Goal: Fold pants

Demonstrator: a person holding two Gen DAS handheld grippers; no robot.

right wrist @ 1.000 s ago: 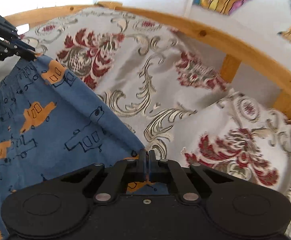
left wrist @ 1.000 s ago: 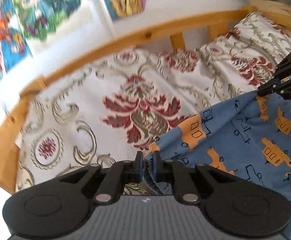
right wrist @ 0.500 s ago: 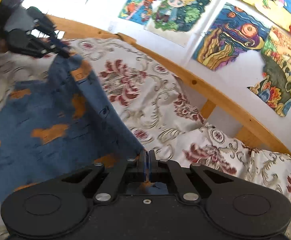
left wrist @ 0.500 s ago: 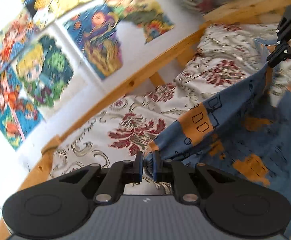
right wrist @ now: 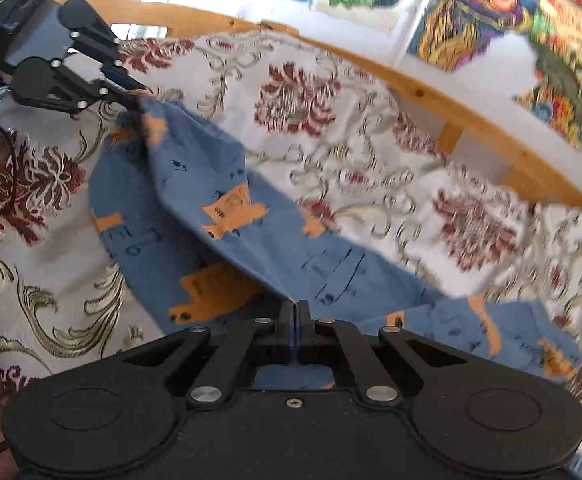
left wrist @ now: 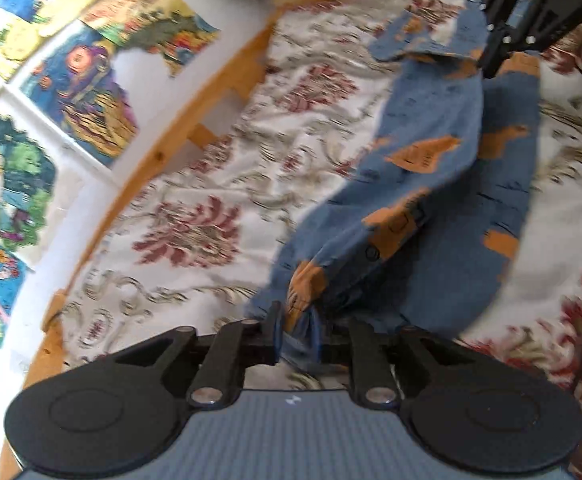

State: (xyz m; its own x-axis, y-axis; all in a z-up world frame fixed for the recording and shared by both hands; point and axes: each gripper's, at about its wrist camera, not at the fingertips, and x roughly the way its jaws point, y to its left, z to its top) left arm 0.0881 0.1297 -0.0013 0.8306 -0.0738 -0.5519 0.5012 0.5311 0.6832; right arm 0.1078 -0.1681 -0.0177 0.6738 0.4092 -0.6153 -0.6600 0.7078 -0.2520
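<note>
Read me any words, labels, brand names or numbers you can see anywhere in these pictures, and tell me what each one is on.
No text can be read here.
Colourful wall posters: pictures only, blurred; no words can be made out.
Blue pants with orange vehicle prints: dark outline drawings, no letters.
Left gripper: a small white mark on its grey ribbed body, too small to read.
Right gripper: no label visible.
Floral bedspread: pattern only.

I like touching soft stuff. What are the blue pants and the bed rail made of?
The blue pants look like soft, matte cotton-type cloth: they crease and drape between the left gripper and right gripper. The bed rail looks like pale wood with a light sheen; knots and grain show.
</note>
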